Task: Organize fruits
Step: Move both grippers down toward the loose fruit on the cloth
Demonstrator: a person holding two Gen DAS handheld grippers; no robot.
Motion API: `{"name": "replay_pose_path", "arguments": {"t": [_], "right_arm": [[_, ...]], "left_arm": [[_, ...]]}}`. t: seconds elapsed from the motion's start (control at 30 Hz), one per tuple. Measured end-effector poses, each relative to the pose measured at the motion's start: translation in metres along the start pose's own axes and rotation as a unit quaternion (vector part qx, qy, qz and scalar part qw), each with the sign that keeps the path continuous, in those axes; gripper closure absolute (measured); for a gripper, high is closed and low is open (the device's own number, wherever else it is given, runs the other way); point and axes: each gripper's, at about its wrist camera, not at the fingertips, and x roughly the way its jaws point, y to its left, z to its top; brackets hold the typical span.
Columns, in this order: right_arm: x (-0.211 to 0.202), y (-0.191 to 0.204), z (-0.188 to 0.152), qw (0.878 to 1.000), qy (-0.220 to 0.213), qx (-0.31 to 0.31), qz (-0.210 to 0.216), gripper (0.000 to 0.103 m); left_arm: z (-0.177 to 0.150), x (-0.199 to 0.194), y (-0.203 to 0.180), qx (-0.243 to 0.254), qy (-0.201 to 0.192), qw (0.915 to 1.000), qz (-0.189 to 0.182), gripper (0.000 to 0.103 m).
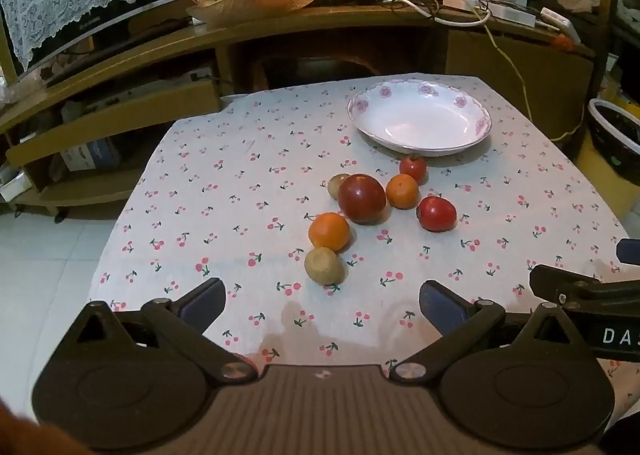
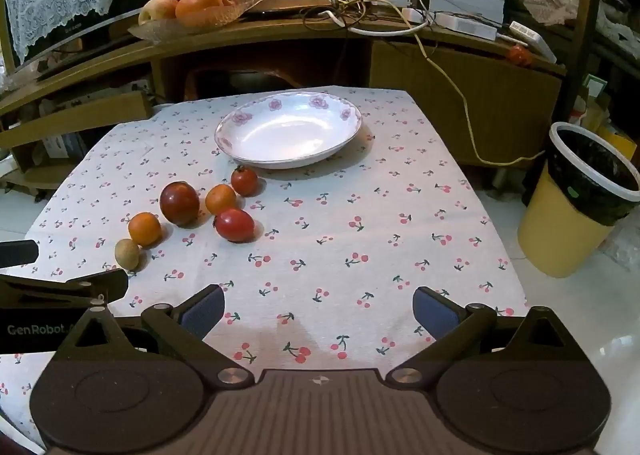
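cloth: white cherry-print tablecloth (image 1: pixel 248 175) covers the table in both views
left view, left gripper (image 1: pixel 322 301): jaws wide, nothing between the blue pads, over near edge of the cloth
left view, plate (image 1: pixel 420 145): white with pink flowers, empty, far right part of the cloth
left view, fruit cluster: just in front of the plate, near centre
left view, dark red apple (image 1: pixel 361 198): middle of the cluster, a brown kiwi (image 1: pixel 337 185) touching behind it on its left
left view, small orange (image 1: pixel 402 191): right of the apple, small tomato (image 1: pixel 413 168) behind it, nearest the plate
left view, big tomato (image 1: pixel 436 213): right end of the cluster
left view, near orange (image 1: pixel 329 231): touching near kiwi (image 1: pixel 324 265), closest to the gripper
right view, right gripper (image 2: pixel 318 309): jaws wide, empty, over bare cloth
right view, plate (image 2: pixel 288 161): far centre
right view, fruit: all left of centre; near kiwi (image 2: pixel 127 253) just beyond the left gripper's finger at the left edge
right view, bin (image 2: pixel 576 199): yellow, black liner, on floor right of the table
right view, shelf bowl (image 2: pixel 188 21): oranges and apples, well behind the table
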Motion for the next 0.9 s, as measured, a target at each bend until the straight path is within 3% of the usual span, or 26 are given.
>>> {"name": "replay_pose_path", "arguments": {"t": [0.9], "right_arm": [[0.019,0.01,0.003,0.999,0.033,-0.005,0.036,0.012]], "left_arm": [[-0.003,0.012,0.008,-0.022,0.016,0.9996,0.0,0.004]]}}
